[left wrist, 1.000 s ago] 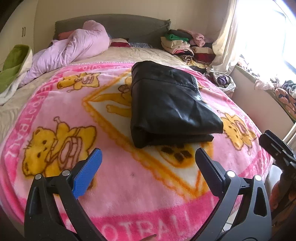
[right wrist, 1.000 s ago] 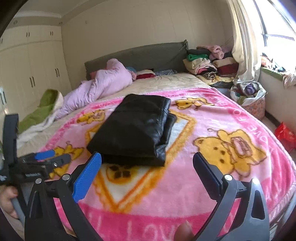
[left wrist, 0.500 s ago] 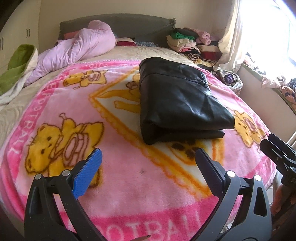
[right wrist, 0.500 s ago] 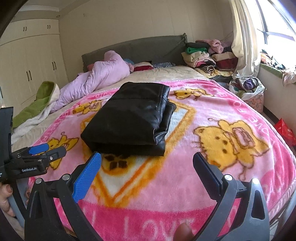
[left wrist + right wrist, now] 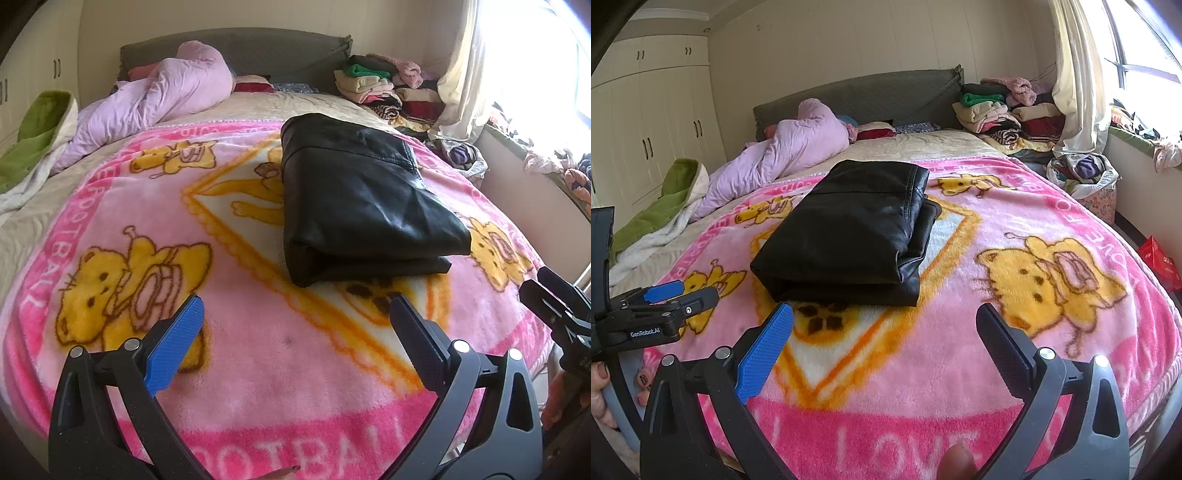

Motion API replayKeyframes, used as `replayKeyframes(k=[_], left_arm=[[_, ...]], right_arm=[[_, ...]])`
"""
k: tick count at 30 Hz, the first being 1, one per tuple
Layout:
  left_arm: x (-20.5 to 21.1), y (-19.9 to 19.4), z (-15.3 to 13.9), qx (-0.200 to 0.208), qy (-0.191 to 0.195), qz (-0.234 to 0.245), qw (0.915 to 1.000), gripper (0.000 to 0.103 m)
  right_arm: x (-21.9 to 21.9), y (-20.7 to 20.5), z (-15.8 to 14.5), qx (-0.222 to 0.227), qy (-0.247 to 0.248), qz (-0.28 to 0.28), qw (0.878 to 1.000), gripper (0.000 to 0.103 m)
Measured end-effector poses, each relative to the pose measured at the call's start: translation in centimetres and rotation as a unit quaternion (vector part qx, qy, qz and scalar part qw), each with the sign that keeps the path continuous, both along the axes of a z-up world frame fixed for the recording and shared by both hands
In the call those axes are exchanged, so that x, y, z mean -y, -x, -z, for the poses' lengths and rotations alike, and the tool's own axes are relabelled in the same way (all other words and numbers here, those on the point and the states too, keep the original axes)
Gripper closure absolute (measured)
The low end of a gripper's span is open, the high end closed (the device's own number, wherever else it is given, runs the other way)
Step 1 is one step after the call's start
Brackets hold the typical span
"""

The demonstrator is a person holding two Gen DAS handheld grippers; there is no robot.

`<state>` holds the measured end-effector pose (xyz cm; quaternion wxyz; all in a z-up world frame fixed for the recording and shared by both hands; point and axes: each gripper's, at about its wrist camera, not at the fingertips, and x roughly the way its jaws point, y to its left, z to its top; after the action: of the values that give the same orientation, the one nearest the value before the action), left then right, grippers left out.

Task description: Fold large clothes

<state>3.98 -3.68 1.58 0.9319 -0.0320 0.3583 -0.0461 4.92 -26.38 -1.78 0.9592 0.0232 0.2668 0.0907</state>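
Both the left tool (image 5: pixel 295 332) and right tool (image 5: pixel 884 334) hover spread wide and empty over the pink blanket (image 5: pixel 258 369) (on the bed), the folded black jacket (image 5: pixel 846 236) lying just beyond their tips.

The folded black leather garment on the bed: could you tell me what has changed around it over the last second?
Nothing was grasped or released. The folded black leather garment lies unmoved on the pink cartoon blanket; only the views shifted slightly. Both tongs, left and right, remain open and empty.
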Motion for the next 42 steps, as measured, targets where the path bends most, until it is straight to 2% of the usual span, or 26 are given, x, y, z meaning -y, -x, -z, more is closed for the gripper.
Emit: replayKeyframes(k=[42], left_arm=[[-0.25,0.17,-0.28,-0.001,-0.009,-0.007,0.9999,0.009]], right_arm=[[-0.24,0.13,0.39,-0.002,-0.002,-0.001,1.000,0.004]])
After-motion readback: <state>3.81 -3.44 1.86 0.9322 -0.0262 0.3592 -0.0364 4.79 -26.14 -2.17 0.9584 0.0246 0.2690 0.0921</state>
